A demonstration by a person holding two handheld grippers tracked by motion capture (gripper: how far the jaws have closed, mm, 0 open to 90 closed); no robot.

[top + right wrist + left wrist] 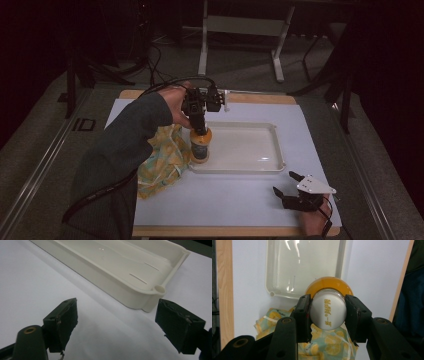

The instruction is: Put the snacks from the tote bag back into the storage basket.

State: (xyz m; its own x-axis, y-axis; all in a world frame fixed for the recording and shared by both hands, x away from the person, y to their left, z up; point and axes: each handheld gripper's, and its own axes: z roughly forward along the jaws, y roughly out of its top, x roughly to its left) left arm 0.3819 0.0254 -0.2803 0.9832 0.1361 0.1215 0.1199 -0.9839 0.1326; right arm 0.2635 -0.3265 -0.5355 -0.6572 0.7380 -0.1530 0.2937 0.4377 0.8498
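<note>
The small orange-filled bottle with a white cap [328, 312] stands at the near-left edge of the cream plastic tray [272, 145], your left gripper [327, 315] clenched on its cap. Your right gripper [286, 184] rests released on the desk [225, 200].

The left gripper [200, 131] pointed straight down, clamped on the cap of an orange bottle [201, 146] standing upright at the white tray's [270, 165] nine o'clock edge. A yellow patterned cloth [162, 160] lay touching the bottle at its eight o'clock. The right gripper [286, 183], jaws spread, rested at the tray's five o'clock.
</note>
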